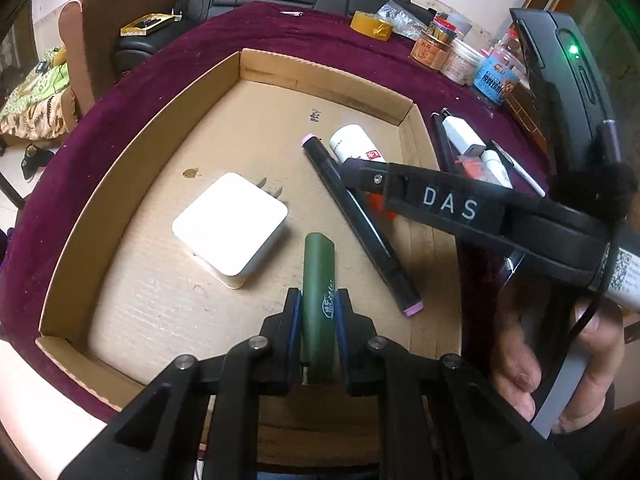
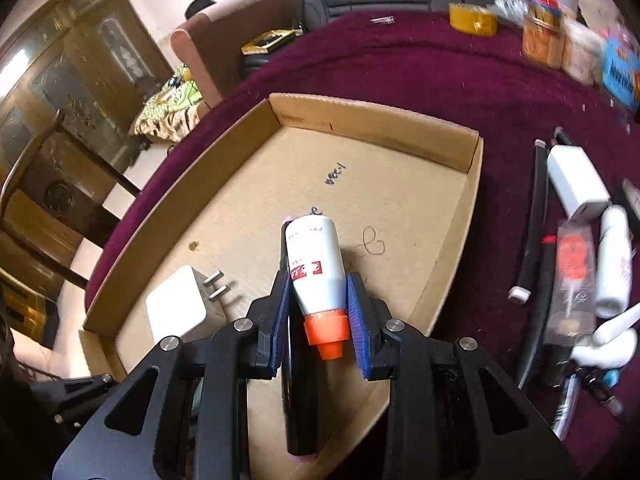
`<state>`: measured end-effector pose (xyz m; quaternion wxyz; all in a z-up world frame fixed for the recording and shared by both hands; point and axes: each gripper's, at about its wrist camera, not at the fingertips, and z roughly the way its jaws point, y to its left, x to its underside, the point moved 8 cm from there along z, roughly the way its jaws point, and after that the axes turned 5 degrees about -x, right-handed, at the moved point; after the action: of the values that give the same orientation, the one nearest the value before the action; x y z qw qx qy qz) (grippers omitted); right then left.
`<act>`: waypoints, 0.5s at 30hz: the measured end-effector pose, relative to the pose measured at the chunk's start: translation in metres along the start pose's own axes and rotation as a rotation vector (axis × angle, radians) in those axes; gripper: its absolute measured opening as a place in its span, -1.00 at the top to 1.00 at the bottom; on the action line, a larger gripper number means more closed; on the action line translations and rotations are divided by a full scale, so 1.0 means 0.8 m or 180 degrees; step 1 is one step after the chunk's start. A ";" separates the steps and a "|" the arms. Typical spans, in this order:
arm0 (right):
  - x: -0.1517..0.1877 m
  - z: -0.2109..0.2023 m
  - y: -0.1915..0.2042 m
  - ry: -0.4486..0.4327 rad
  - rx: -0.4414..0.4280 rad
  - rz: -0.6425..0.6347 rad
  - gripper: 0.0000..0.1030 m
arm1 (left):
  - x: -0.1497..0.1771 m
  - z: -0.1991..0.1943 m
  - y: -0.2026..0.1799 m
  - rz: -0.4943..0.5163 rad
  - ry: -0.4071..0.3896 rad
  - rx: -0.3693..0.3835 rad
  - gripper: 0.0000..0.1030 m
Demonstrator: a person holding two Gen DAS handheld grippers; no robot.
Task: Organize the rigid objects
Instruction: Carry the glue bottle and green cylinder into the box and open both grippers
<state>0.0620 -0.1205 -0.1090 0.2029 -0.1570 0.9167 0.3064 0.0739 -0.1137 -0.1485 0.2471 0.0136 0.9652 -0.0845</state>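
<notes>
— Status on both claws?

— Left claw [image 1: 317, 312] is clamped on the green tube [image 1: 318, 280], its long axis running straight ahead over the cardboard tray [image 1: 320, 76], beside the white charger [image 1: 230, 228]. Right claw [image 2: 316, 308] grips the white bottle [image 2: 316, 264], orange cap toward me, directly above the black marker [image 1: 360, 224] in that tray.

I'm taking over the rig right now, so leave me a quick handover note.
Left tongs: shut on the green tube, over the box.
Right tongs: around the white bottle, also over the box; grip unclear.
Done: charger and black marker lie in the box.
Left: set both down, then bring the items from the cloth to the right.
</notes>
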 end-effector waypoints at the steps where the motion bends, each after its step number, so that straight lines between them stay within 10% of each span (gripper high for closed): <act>1: 0.002 -0.001 0.001 0.0007 0.0018 -0.0009 0.45 | 0.000 0.000 0.000 -0.0006 0.0002 0.0003 0.71; 7: 0.001 -0.005 -0.002 -0.0017 -0.0116 0.0094 0.44 | 0.001 -0.001 0.000 -0.0035 -0.0016 0.0071 0.63; 11: 0.003 -0.037 0.007 -0.0199 -0.0421 -0.0022 0.10 | -0.002 -0.005 -0.005 -0.0037 -0.0056 0.0114 -0.16; 15: 0.015 -0.090 0.002 -0.0513 -0.0712 -0.0036 -0.10 | -0.003 -0.020 -0.019 0.0137 -0.0235 0.0149 -0.16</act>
<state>0.0312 -0.1661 -0.0609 0.2588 -0.1587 0.8567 0.4171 0.0677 -0.1259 -0.1313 0.2840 0.0369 0.9527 -0.1021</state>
